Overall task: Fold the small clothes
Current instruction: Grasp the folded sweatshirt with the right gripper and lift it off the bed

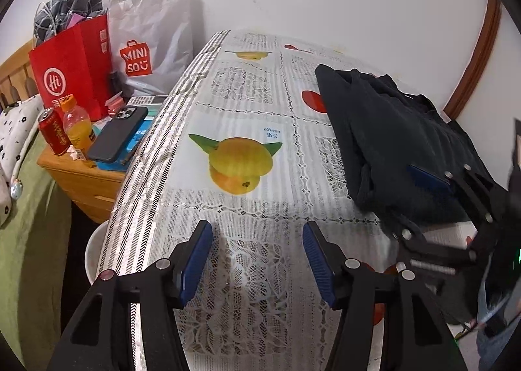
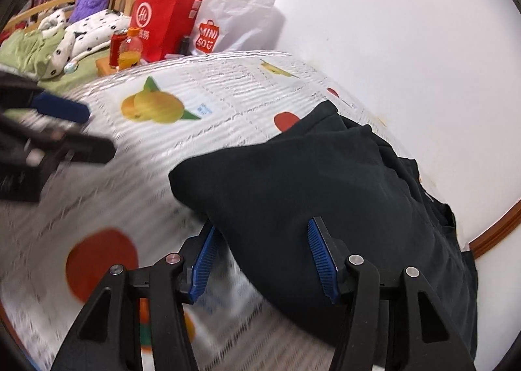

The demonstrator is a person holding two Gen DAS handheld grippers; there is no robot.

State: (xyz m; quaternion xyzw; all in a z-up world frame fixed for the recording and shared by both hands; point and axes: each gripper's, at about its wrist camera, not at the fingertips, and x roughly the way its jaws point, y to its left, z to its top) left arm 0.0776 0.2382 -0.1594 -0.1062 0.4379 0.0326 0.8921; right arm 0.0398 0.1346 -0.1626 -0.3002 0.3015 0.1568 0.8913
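- Your left gripper (image 1: 257,260) hovers low over the tablecloth (image 1: 247,110), fingers wide, holding nothing.
- Your right gripper (image 2: 260,260) points at the folded dark garment (image 2: 325,182), fingers wide around its near edge.

Bright, even indoor light; fisheye bends the edges, and the right wrist view is motion-blurred.

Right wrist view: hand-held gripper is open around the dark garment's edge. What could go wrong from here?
1. The dark garment is bunched in thick layers, so the right hand-held gripper may pinch several layers, or only the top one, and spoil the fold.
2. The lace tablecloth lies directly under the lower finger; closing could snag it and drag it.
3. The left hand-held gripper is open over bare cloth, so nothing anchors the garment; it may slide.
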